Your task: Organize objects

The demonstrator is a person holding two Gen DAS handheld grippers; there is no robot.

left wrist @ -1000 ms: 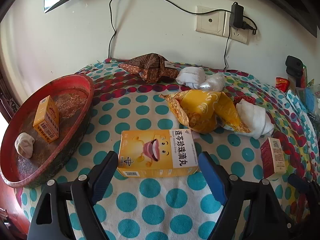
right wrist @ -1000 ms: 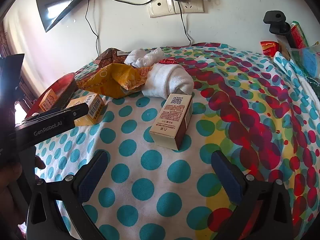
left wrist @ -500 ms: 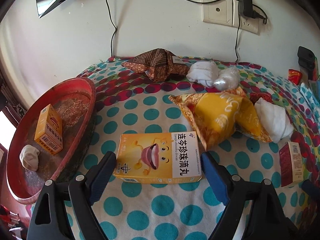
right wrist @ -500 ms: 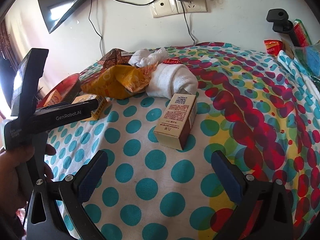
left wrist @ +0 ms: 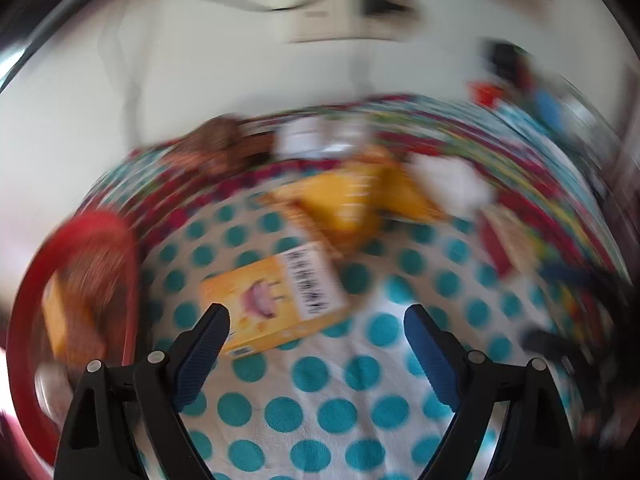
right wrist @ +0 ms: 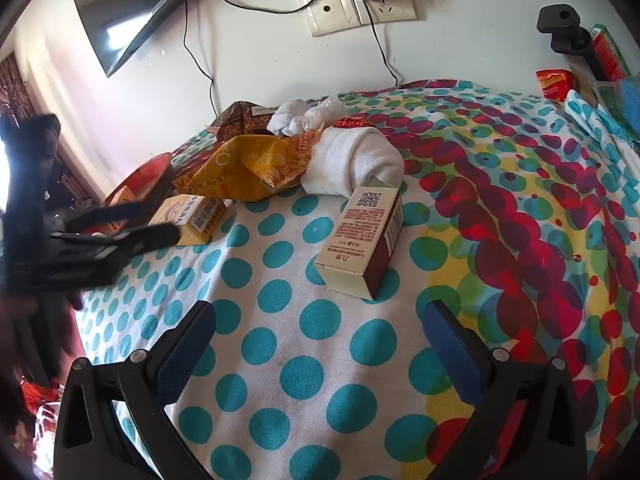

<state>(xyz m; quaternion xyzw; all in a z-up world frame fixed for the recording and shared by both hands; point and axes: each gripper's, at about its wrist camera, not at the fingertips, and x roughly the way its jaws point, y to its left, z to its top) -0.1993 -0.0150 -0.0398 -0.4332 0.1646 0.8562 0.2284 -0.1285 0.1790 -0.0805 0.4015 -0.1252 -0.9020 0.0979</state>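
Note:
The left wrist view is motion-blurred. My left gripper (left wrist: 316, 316) is open and empty, just short of a flat yellow medicine box (left wrist: 276, 300) lying tilted on the polka-dot cloth. A red round tray (left wrist: 24, 280) at the left holds a small orange box (left wrist: 66, 316). My right gripper (right wrist: 320, 320) is open and empty, a little short of a cream and maroon box (right wrist: 364, 244) lying on the cloth. The left gripper (right wrist: 112, 236) shows blurred at the left of the right wrist view, next to the yellow box (right wrist: 192, 216).
A yellow snack bag (right wrist: 248, 164), a rolled white towel (right wrist: 352, 164), a brown packet (right wrist: 236, 120) and white crumpled items (right wrist: 304, 116) lie toward the wall. Wall sockets with cables (right wrist: 352, 8) and a monitor corner (right wrist: 132, 12) are above. Clutter (right wrist: 600, 64) stands at the far right.
My left gripper has swung quickly, blurring its view; the yellow box now lies tilted and nearer the left finger. My right gripper has barely moved.

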